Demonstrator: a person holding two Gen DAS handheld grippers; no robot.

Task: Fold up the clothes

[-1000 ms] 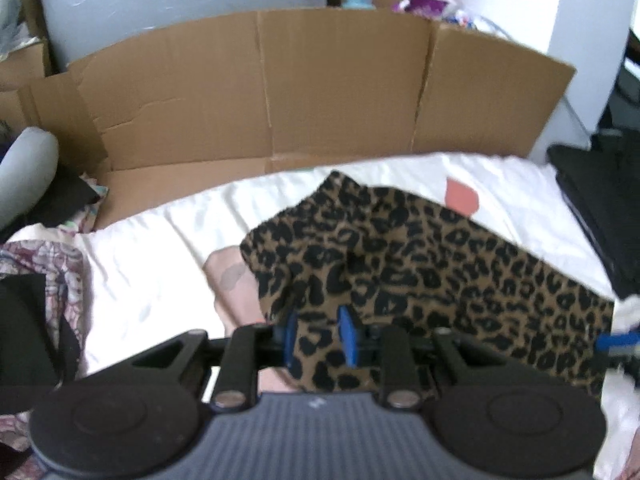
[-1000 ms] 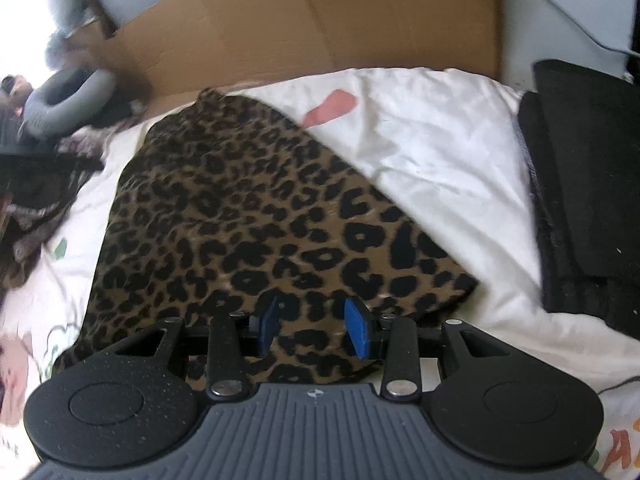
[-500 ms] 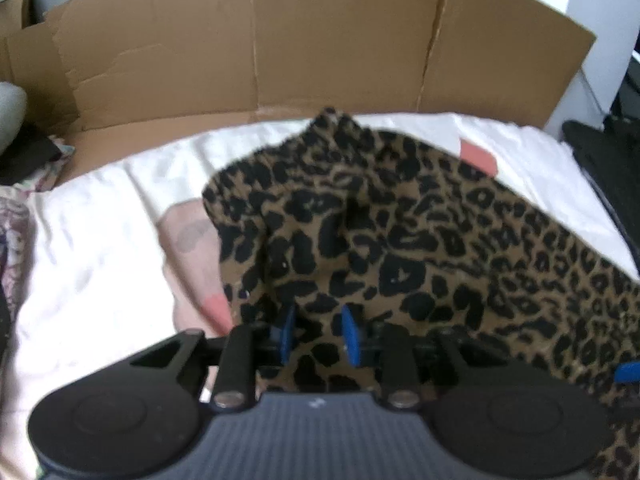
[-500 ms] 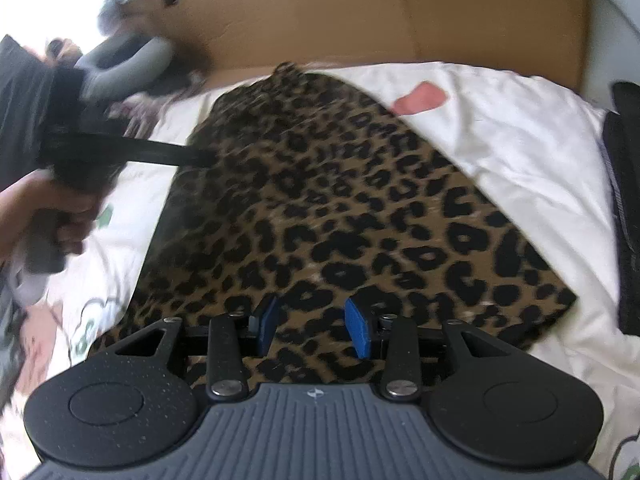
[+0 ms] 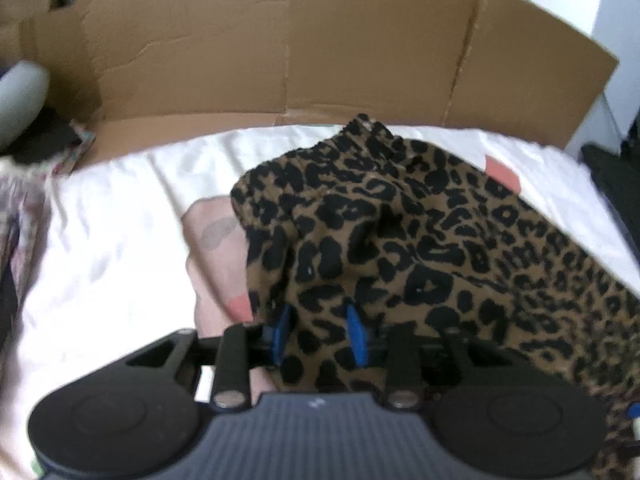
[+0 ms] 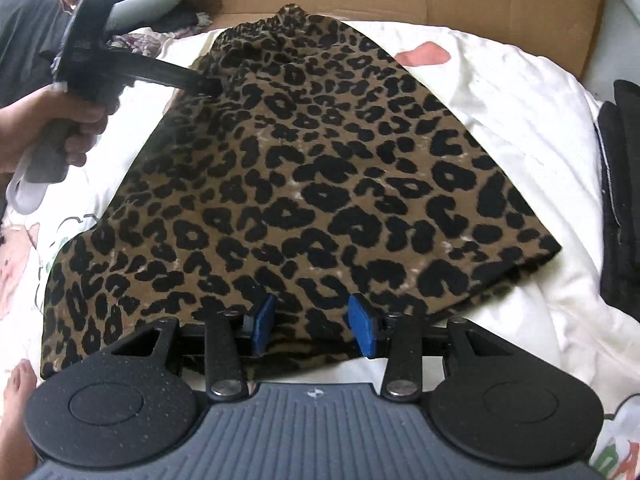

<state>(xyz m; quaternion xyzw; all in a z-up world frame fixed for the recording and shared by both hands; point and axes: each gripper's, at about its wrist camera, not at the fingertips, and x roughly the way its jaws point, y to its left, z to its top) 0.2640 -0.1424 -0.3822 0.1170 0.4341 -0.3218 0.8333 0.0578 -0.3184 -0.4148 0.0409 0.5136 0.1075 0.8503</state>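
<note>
Our left gripper (image 5: 318,334) has its blue pads (image 5: 357,336) drawn toward each other with cloth bunched between and over them; we cannot tell how firmly they pinch. Seen from the right wrist, our left hand (image 6: 52,124) wraps around that gripper's handle, its long fingers reaching out level ahead of the hand. Our right gripper (image 6: 312,328) has its pads (image 6: 362,330) standing apart, jaws spread, cloth lying between them. A bare foot (image 6: 16,412) shows behind and left of the right jaws.
</note>
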